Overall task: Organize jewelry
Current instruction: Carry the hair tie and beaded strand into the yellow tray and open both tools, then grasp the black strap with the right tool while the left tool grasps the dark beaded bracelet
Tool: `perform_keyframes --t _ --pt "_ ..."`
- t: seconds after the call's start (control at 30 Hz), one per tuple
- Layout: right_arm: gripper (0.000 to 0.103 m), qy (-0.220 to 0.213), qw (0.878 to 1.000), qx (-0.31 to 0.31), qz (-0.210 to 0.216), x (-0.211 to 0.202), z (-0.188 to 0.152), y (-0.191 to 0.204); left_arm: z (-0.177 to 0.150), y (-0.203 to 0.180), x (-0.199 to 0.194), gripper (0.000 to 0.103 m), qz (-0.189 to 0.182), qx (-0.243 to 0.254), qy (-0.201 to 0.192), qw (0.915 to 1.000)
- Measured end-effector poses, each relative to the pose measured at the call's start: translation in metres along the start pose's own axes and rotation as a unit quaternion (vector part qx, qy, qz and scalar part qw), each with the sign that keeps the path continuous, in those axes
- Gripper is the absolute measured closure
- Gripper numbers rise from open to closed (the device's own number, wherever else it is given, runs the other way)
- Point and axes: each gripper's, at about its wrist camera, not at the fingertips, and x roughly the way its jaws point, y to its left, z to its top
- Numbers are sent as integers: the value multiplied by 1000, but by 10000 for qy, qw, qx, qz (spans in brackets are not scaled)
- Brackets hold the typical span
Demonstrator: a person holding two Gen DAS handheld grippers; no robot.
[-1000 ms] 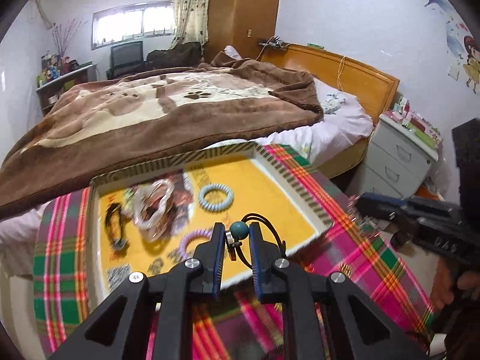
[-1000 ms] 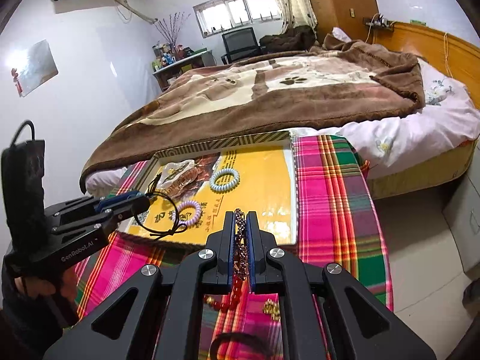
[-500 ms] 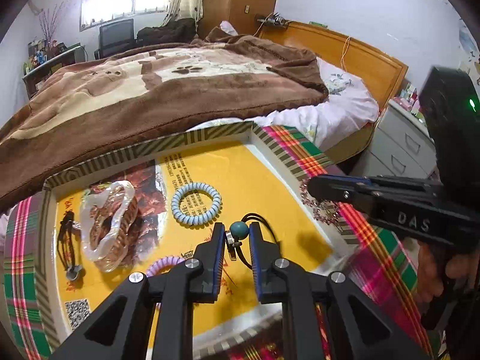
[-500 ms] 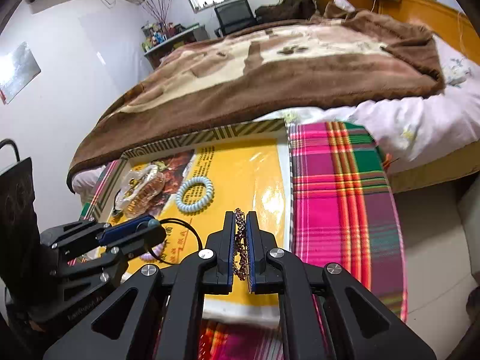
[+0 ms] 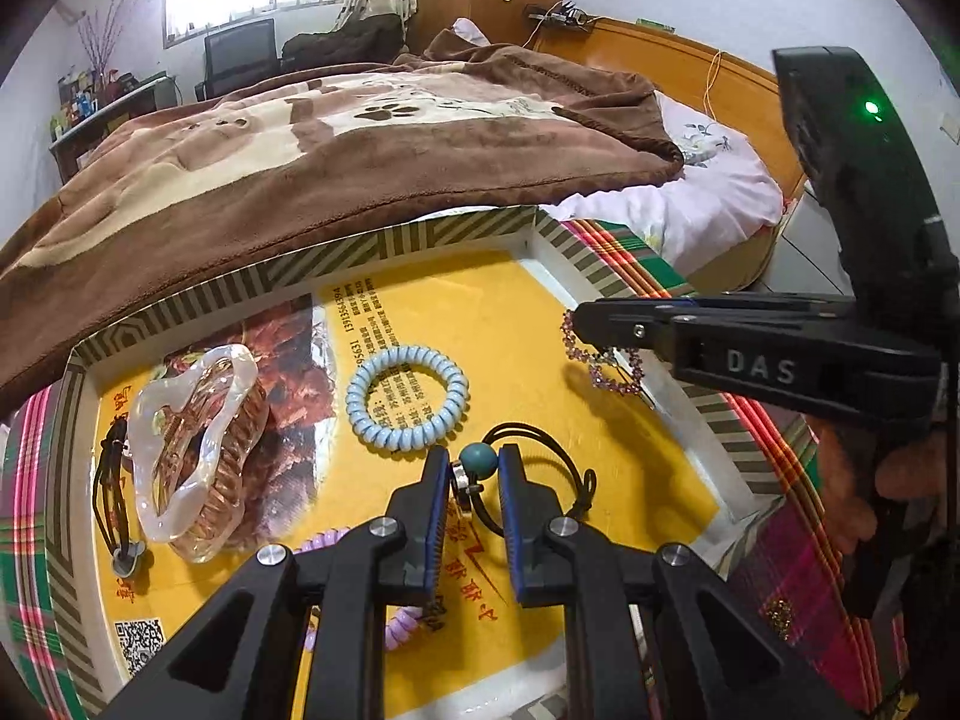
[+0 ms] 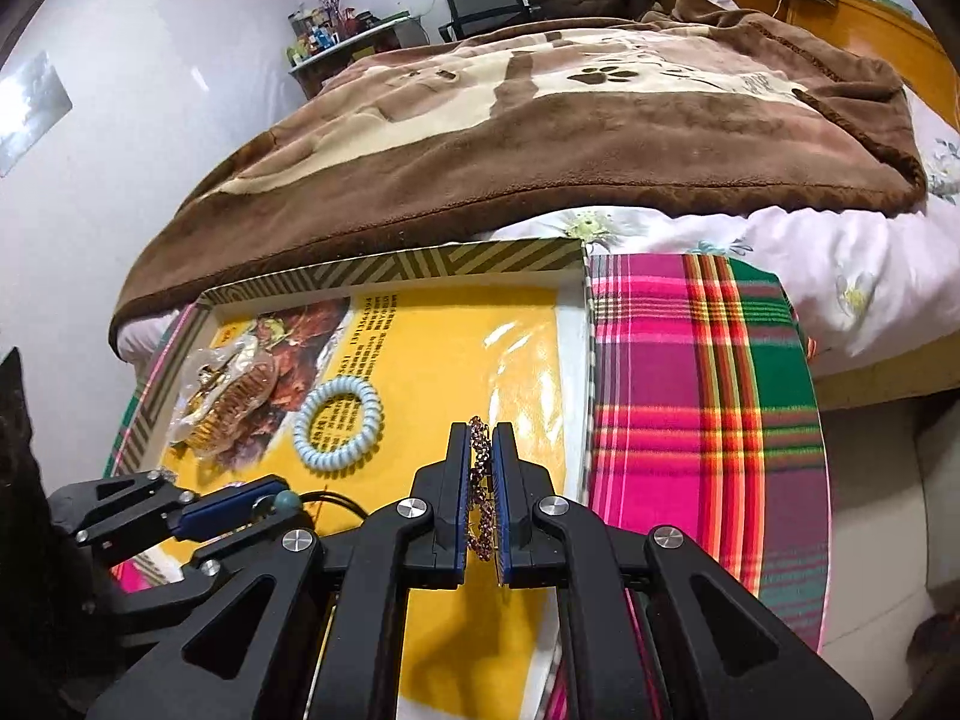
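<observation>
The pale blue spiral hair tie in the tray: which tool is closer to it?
Left. The left tool, gripping a black cord with a teal bead, sits just in front of the pale blue spiral hair tie. The right tool hangs farther right, by the tray's rim.

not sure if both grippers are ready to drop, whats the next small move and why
Probably lower and open the right gripper: it is shut on the purple beaded bracelet, which hangs over the yellow tray just inside its right rim. The left gripper, pinching the teal-bead cord, is over the tray too and could release next.
</observation>
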Motion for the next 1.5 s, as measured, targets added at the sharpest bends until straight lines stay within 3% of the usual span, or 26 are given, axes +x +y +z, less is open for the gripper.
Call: perform_keyframes --t 0.43,0.5,0.57,0.67,0.73,0.83,0.97,1.1,1.5 --pt "96 85 9989 -332 -305 17 10 3 0 0 7 85 65 -31 124 9999" --pt "96 96 9986 -380 -342 19 10 3 1 0 8 77 71 -32 120 9999" --pt "96 101 9987 -364 -347 20 10 2 1 0 8 57 31 -42 123 9999" --pt "93 107 9989 -323 -333 21 10 1 1 -2 7 56 11 -39 113 9999" --pt "84 66 9989 -320 -340 20 11 1 1 -3 7 56 15 -23 122 9999" --pt "84 55 9990 -285 -333 15 10 2 1 -4 3 55 7 -49 106 9999" --pt "83 -88 9992 -268 -271 -5 3 4 -5 -7 -16 41 -75 -19 2 10000" --pt "77 -250 9992 -291 -137 -38 -12 7 -18 -8 -46 41 -176 -14 -153 9997" --pt "77 -571 9976 -363 166 -132 -86 19 -81 -12 -144 40 -246 120 -529 9982"
